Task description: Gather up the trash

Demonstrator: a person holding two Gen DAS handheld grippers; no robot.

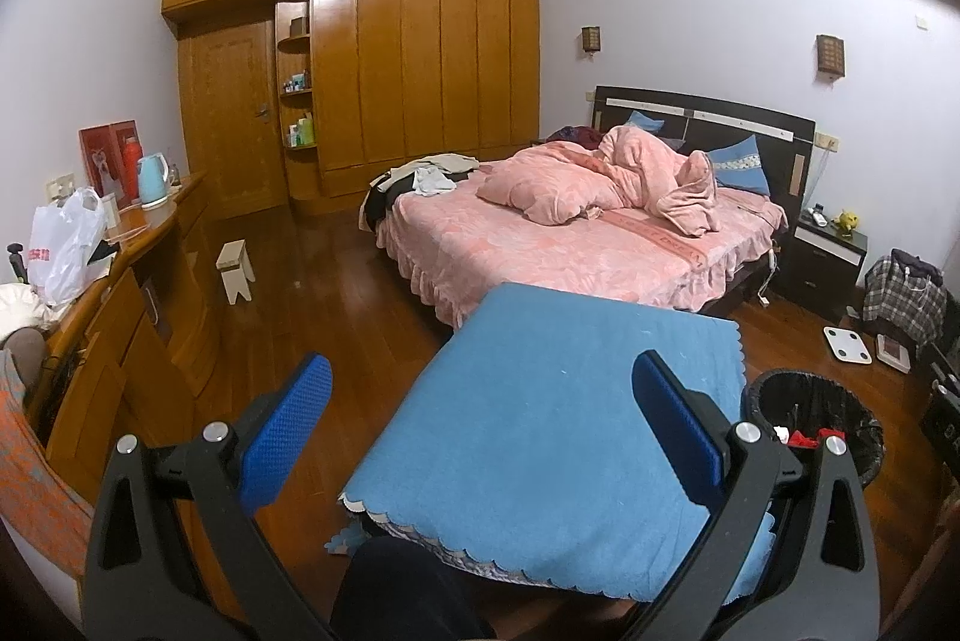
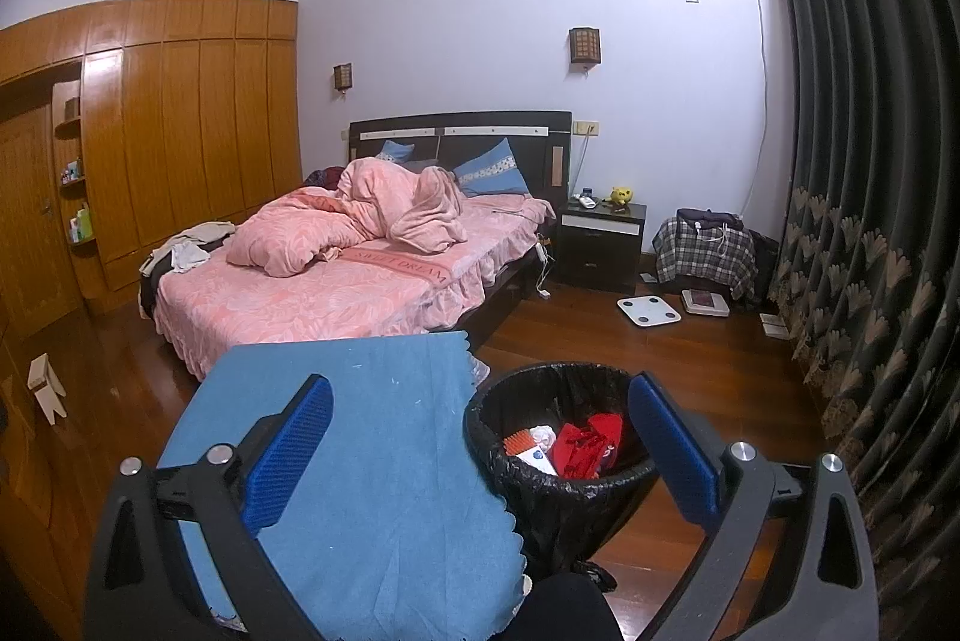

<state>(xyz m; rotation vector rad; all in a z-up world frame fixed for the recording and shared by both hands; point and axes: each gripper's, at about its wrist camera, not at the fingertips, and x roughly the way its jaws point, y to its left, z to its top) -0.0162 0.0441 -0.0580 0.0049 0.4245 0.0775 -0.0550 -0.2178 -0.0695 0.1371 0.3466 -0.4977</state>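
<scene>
A trash bin (image 2: 564, 491) lined with a black bag stands on the wood floor to the right of a small table under a blue cloth (image 2: 372, 461). Red wrappers (image 2: 585, 446) and a white and orange packet lie inside it. The bin also shows in the left wrist view (image 1: 816, 416), at the right of the blue cloth (image 1: 540, 431). My left gripper (image 1: 480, 437) is open and empty above the cloth. My right gripper (image 2: 480, 452) is open and empty, over the cloth's right edge and the bin's rim.
A bed with pink bedding (image 2: 336, 275) stands beyond the table. A wooden dresser (image 1: 138, 293) with a white plastic bag (image 1: 63, 245) and a kettle lines the left wall. A small stool (image 1: 235, 270), a floor scale (image 2: 648, 309), a nightstand (image 2: 600, 245) and dark curtains (image 2: 870, 221) are around.
</scene>
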